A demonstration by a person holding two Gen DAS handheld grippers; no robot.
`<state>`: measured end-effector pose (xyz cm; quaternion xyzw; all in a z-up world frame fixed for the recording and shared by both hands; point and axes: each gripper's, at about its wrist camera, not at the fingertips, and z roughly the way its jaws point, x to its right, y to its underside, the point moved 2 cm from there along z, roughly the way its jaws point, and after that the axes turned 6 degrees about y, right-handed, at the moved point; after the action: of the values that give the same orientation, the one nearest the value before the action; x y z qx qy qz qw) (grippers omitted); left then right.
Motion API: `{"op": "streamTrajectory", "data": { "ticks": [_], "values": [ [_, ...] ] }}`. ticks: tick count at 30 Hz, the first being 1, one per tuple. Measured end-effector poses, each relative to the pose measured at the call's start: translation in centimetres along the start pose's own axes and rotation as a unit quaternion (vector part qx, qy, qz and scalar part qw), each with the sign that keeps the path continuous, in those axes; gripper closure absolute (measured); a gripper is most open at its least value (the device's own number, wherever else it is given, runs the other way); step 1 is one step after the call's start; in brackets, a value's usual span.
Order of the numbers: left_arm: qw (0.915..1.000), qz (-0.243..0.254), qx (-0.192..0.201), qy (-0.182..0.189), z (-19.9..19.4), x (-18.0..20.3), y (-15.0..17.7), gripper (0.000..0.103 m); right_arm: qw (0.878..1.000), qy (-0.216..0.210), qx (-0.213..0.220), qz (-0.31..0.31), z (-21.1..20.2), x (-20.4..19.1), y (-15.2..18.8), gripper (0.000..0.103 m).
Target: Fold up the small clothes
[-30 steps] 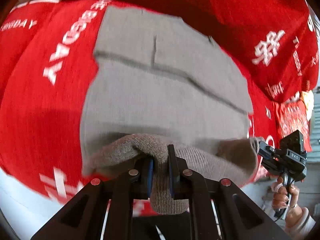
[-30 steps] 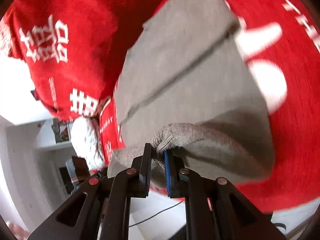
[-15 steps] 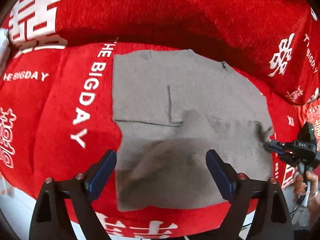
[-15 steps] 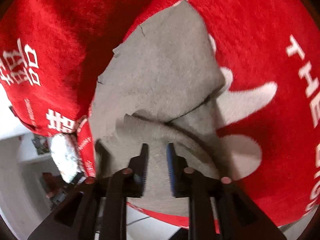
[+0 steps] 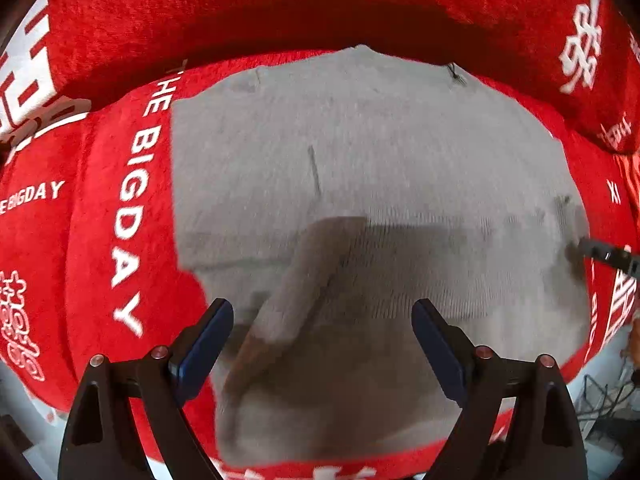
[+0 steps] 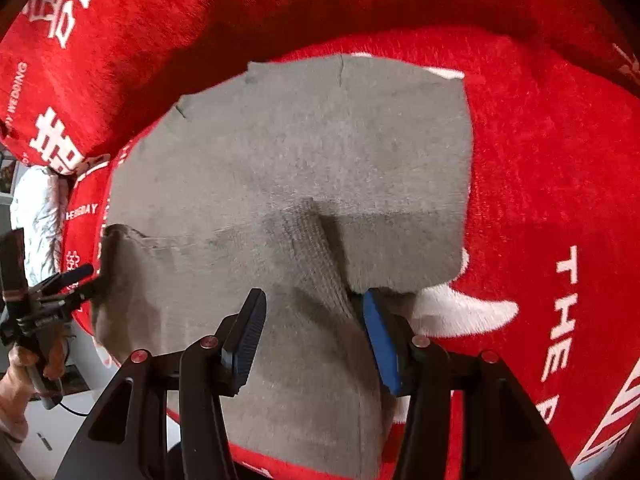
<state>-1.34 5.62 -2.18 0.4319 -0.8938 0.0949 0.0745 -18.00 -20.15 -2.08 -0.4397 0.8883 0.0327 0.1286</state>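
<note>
A grey knit garment [image 5: 360, 168] lies flat on a red plush sofa seat [image 5: 100, 240], with a folded-over flap across its near half. It also shows in the right wrist view [image 6: 320, 152]. My left gripper [image 5: 322, 344] is open and empty, its jaws wide apart above the garment's near edge. My right gripper [image 6: 312, 332] is open too, jaws straddling a raised ribbed fold [image 6: 316, 256]. The other gripper [image 6: 76, 276] touches the garment's left edge in the right wrist view. In the left wrist view the other gripper's tip [image 5: 600, 254] is at the right edge.
The red sofa backrest [image 5: 320, 8] with white lettering rises right behind the garment. A white bundle [image 6: 36, 208] sits beyond the sofa's left end. Floor and cables [image 5: 608, 396] show past the seat's front edge.
Both grippers held the garment's near edge a second ago, carried it forward and let go. The left opened first, the right just now. Both views have moved closer to the cloth.
</note>
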Motion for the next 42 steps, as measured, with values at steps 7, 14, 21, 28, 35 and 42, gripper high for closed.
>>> {"op": "streamTrajectory", "data": {
  "ticks": [7,14,21,28,35,42],
  "values": [
    [0.9994,0.017,-0.025,0.014,2.4,0.2,-1.4,0.059,1.000,0.017,-0.003,-0.009,1.2,-0.6,-0.5,0.051],
    [0.9985,0.037,-0.006,0.039,0.7,-0.7,-1.0,0.096,0.997,0.061,0.018,-0.048,-0.8,-3.2,1.4,0.097],
    [0.9953,0.034,0.059,0.070,-6.3,-1.4,-1.6,0.096,0.992,0.054,0.100,-0.059,-8.4,-4.9,-0.5,0.097],
    [0.9891,0.013,0.129,0.070,-8.9,-3.0,-8.1,0.096,0.985,0.055,0.151,-0.063,-9.7,-6.2,-8.0,0.097],
    [0.9929,-0.003,0.117,0.021,-1.5,-4.1,-14.5,0.096,0.992,0.059,0.108,-0.012,-1.2,-3.9,-14.0,0.097],
    [0.9967,-0.030,0.072,-0.022,5.6,-5.1,-15.6,0.095,0.995,0.035,0.068,0.059,4.7,-0.9,-14.5,0.097]
  ]
}}
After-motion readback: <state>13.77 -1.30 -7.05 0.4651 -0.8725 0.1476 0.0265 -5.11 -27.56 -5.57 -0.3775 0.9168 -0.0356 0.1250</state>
